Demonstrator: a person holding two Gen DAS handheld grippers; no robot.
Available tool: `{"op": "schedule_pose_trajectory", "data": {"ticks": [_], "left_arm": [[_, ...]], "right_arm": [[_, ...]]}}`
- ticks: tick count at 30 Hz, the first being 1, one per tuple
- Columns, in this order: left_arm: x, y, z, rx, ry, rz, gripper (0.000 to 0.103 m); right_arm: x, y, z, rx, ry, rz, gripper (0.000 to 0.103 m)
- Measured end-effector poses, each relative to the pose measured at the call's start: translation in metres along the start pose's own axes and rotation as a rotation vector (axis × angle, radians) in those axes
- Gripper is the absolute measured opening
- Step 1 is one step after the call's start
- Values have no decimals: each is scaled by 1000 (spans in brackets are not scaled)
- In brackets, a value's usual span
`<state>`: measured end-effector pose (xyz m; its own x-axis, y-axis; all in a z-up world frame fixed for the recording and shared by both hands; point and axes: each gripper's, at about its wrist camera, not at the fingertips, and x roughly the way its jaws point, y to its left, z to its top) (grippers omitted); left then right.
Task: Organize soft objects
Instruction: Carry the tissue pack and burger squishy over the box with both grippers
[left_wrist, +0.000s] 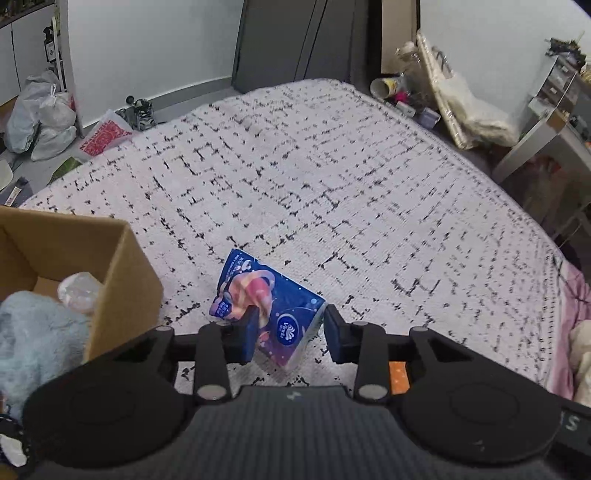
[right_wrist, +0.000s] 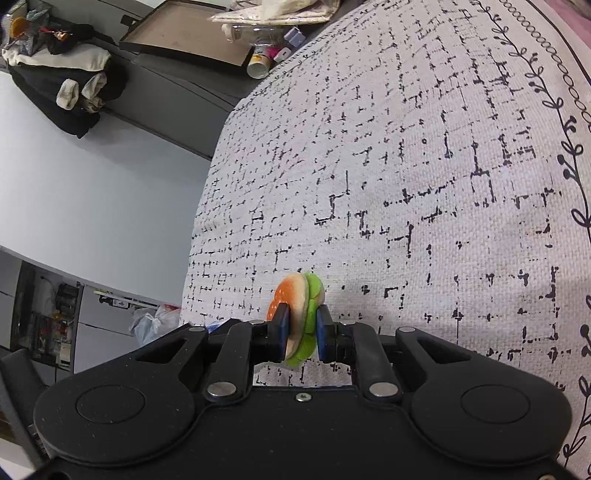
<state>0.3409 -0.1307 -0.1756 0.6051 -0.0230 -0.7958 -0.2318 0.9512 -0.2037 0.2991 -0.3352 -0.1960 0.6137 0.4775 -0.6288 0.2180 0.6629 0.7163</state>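
A blue tissue pack (left_wrist: 266, 295) with a pink planet print sits tilted between the fingers of my left gripper (left_wrist: 291, 325), which is shut on it just above the black-flecked white bed cover (left_wrist: 332, 184). Left of it stands an open cardboard box (left_wrist: 122, 280) holding a pale blue fluffy cloth (left_wrist: 37, 332) and a clear wrapped item (left_wrist: 79, 291). In the right wrist view, my right gripper (right_wrist: 303, 321) is shut on a small soft burger toy (right_wrist: 297, 291), orange bun and green lettuce squeezed between the blue pads, held over the bed cover (right_wrist: 406, 184).
White plastic bags (left_wrist: 40, 118) and a red patterned bag (left_wrist: 103, 136) lie on the floor beyond the bed's left side. Cups and clutter (left_wrist: 406, 96) crowd the far right corner. A pink sheet (left_wrist: 572, 314) shows at the right edge. A dark cabinet (right_wrist: 166, 92) runs beside the bed.
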Motion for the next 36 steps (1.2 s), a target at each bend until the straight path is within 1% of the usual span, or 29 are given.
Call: {"op": "schedule_pose_trajectory", "data": {"ticks": [5, 9, 15, 17, 19, 22, 26, 33, 36], "left_arm": [[-24, 7, 5, -3, -18, -30, 36], [-45, 16, 9, -7, -41, -37, 36], [-75, 41, 15, -26, -64, -39, 36], [-85, 51, 16, -37, -69, -61, 36], [-96, 58, 16, -32, -81, -41, 36], [-111, 73, 17, -55, -90, -48, 36], [-126, 95, 17, -82, -106, -32, 36], [-146, 130, 9, -121, -103, -14, 37], [-149, 143, 4, -143, -86, -11, 37]], "right_arm": [[-5, 11, -2, -29, -5, 17, 15], [-7, 20, -5, -56, -2, 29, 15], [-15, 41, -11, -114, 3, 73, 15], [-17, 49, -14, -137, 4, 85, 15], [-17, 56, -19, -157, 11, 98, 15], [-19, 65, -25, -180, 20, 118, 15], [-23, 82, -34, -226, 28, 151, 15], [-26, 110, -54, -316, 55, 189, 15], [-27, 118, -61, -345, 63, 197, 15]]}}
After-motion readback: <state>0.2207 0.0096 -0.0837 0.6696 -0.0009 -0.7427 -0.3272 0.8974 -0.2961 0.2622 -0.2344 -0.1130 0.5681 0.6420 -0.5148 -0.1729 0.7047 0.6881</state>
